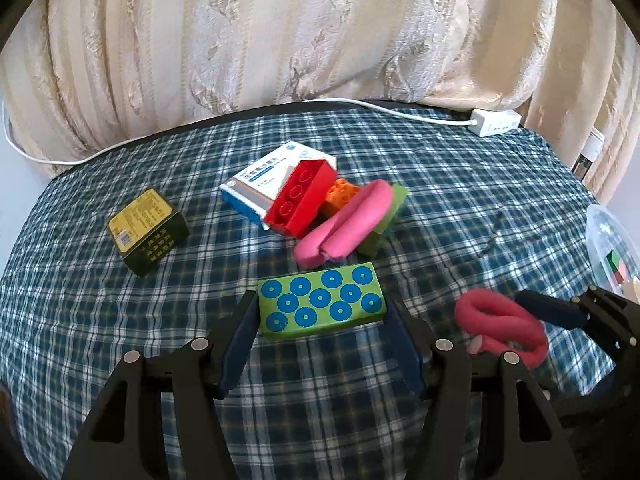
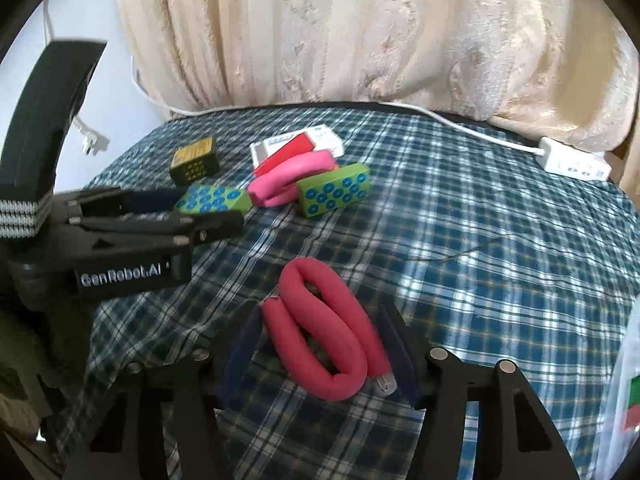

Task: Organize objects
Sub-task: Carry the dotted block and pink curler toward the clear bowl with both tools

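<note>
My left gripper is open around a green block with blue dots; its pads stand at the block's two ends. My right gripper is open around a folded red foam roller lying on the plaid cloth; the roller also shows in the left wrist view. Behind lie a pink foam roller, a red brick, an orange brick, a second green dotted block, a blue-white box and a dark yellow-labelled box.
A clear plastic container stands at the right edge. A white power strip and its cable lie along the table's far edge, in front of a cream curtain. The left gripper's body shows at left in the right wrist view.
</note>
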The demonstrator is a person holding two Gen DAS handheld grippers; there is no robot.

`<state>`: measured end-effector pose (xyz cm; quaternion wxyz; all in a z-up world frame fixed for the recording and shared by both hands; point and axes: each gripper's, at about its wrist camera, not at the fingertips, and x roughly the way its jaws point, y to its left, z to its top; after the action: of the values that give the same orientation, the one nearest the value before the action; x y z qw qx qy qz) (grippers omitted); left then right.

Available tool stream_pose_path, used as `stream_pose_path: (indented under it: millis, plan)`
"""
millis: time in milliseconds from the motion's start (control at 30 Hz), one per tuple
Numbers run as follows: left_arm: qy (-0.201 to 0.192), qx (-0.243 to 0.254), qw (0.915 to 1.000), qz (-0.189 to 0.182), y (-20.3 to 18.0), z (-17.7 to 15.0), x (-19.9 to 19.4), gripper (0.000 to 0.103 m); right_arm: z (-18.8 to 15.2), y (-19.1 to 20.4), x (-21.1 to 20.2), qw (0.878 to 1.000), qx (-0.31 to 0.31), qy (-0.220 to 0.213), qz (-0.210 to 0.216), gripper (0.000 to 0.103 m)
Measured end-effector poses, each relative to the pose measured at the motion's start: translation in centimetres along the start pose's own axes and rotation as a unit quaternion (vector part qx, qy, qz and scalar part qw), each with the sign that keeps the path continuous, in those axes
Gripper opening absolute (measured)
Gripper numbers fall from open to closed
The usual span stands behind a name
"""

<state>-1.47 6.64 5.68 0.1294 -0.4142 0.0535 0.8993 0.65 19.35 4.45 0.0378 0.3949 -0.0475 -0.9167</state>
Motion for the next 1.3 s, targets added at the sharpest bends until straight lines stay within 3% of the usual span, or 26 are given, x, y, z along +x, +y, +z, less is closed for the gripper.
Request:
stream_pose_path:
  millis: [600, 1300]
  plan:
    - [-0.012, 0.039, 0.9990, -0.021, -5.7, 0.4, -1.2, 0.063, -2.0, -5.5, -6.4, 0.992, 0.091, -0.065, -0.051, 0.063]
    - [-0.007, 0.121, 0.9898, -0.074, -15.5, 0.8, -1.0, 0.063, -6.8, -15.0, -13.0, 0.962, 0.210, -0.105, -0.138, 0.063]
